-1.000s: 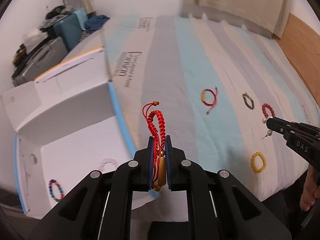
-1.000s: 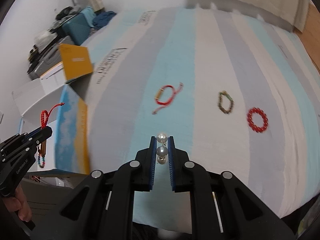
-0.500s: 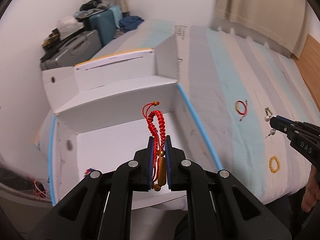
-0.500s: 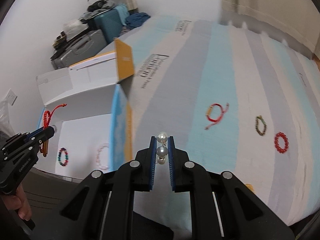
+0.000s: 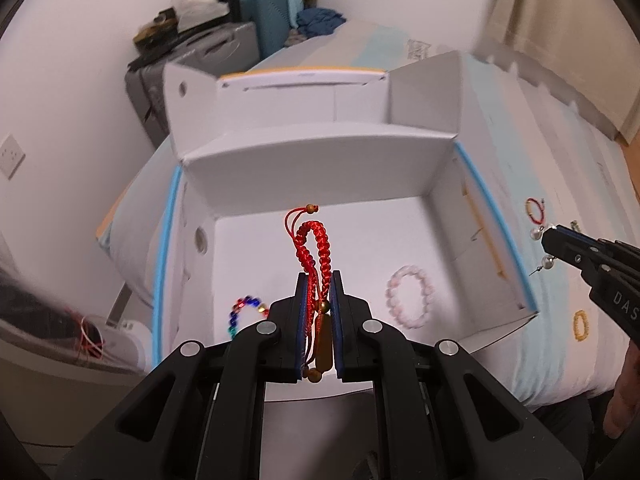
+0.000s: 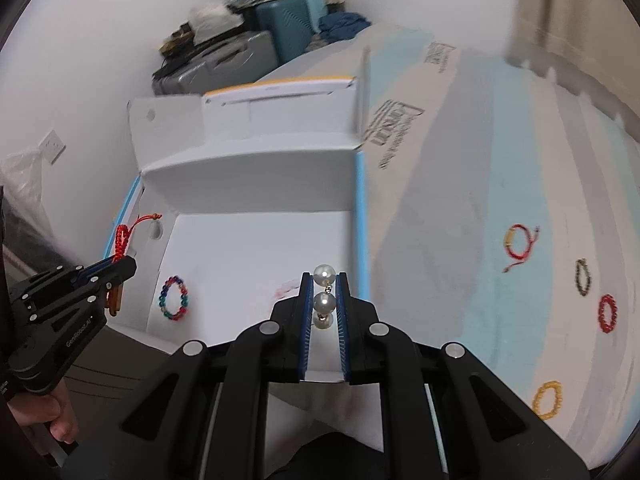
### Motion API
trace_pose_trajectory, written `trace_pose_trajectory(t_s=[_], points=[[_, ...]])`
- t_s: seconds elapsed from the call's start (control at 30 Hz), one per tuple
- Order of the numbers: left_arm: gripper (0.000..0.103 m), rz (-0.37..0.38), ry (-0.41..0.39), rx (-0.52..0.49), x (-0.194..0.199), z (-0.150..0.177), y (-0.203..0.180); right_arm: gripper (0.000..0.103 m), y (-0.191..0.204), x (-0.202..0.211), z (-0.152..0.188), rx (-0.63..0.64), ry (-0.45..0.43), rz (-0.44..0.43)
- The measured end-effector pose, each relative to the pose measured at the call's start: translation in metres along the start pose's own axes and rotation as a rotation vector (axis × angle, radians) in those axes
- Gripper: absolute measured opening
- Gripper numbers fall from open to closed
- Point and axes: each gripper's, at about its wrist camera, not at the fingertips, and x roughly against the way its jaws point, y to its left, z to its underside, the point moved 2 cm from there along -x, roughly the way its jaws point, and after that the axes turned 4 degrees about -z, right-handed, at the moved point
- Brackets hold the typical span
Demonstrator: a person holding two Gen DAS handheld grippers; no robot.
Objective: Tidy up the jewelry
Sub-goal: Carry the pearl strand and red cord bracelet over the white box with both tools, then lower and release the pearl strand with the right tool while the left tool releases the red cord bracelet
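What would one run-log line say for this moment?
left gripper: shut on red braided bracelet | right gripper: shut on pearl earring | both over white box

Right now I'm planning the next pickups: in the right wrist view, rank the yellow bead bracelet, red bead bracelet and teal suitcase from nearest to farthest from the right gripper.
1. Yellow bead bracelet, low right on the bed, nearest the right gripper.
2. Red bead bracelet, farther right.
3. Teal suitcase, against the far wall.
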Motion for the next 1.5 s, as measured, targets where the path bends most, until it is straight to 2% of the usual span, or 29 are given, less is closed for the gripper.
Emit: trace_pose_trajectory(t_s=[0.3,0.6,1.1,1.5], points=[[0.009,0.016,0.132,0.052,-0.050,0.013,0.030,0.011,0.023,-0.055,0.006,0.025,0.129,-0.025],[0.009,0.041,0.254,0.058,-0.098,0.024,0.036,0.011,0.025,-0.102,0.010,0.012,0.250,-0.035],[0.009,-0.005,0.328,0.050,-0.125,0.024,0.045,0.011,0.024,-0.141,0.020,0.007,0.360,-0.005],[0.013,-0.023,0.327,0.051,-0.128,0.029,0.045,0.013,0.031,-0.144,0.024,0.011,0.355,-0.005]])
